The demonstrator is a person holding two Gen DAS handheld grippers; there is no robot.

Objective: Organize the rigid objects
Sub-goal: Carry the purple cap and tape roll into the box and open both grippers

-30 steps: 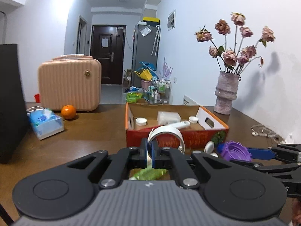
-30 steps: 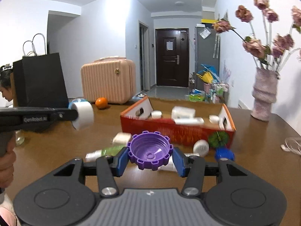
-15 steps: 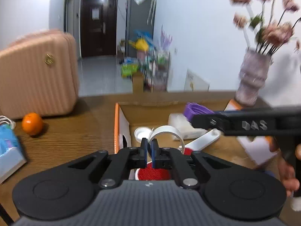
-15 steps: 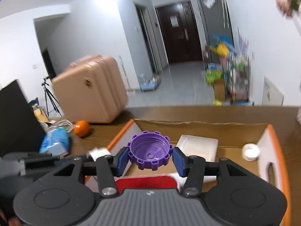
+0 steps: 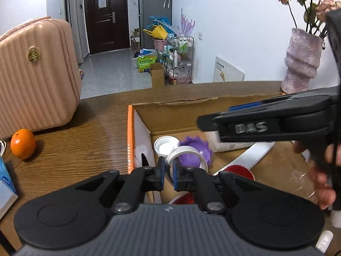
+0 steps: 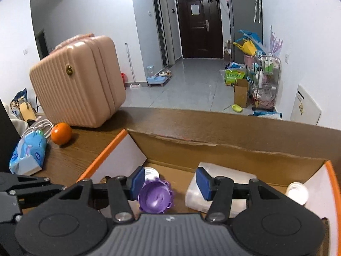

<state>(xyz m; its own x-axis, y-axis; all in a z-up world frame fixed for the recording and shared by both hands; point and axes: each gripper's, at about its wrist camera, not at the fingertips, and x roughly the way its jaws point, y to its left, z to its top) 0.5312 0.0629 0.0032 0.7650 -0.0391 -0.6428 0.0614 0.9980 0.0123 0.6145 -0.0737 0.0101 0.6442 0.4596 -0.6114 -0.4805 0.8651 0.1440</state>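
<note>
While the left gripper clamps the white ring, the right gripper's jaws stand apart above the purple cap.

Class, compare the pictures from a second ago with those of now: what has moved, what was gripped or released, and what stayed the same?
Both grippers travelled from the table to over the cardboard box. The right gripper has let go of the purple cap, which now lies in the box; its jaws have just been opening. The left gripper still pinches the white ring. Suitcase and orange unchanged.
</note>
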